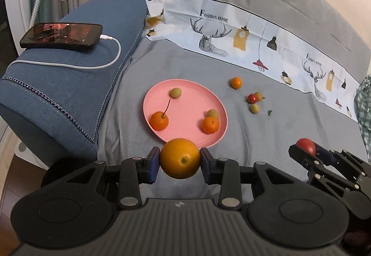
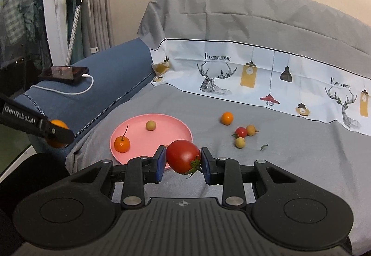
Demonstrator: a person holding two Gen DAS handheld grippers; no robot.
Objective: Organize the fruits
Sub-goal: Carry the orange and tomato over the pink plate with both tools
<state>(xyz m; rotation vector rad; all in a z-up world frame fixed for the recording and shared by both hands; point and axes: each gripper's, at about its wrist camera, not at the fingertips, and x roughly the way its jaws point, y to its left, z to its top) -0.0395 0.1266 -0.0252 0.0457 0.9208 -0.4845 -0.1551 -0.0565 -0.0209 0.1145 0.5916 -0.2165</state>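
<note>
Orange (image 1: 180,158), round, dimpled skin, clamped between blue pads of left gripper (image 1: 179,164) fingers, just above near rim of smooth pink plate (image 1: 185,103). Right gripper (image 2: 183,161) fingers pinch glossy red tomato (image 2: 183,159) over wrinkled grey sheet (image 2: 278,163).

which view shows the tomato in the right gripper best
The right wrist view: the tomato fills the centre, its green stem showing, clamped between the right gripper's jaws. The left wrist view shows it only small at the right edge, partly hidden by the jaws.
</note>
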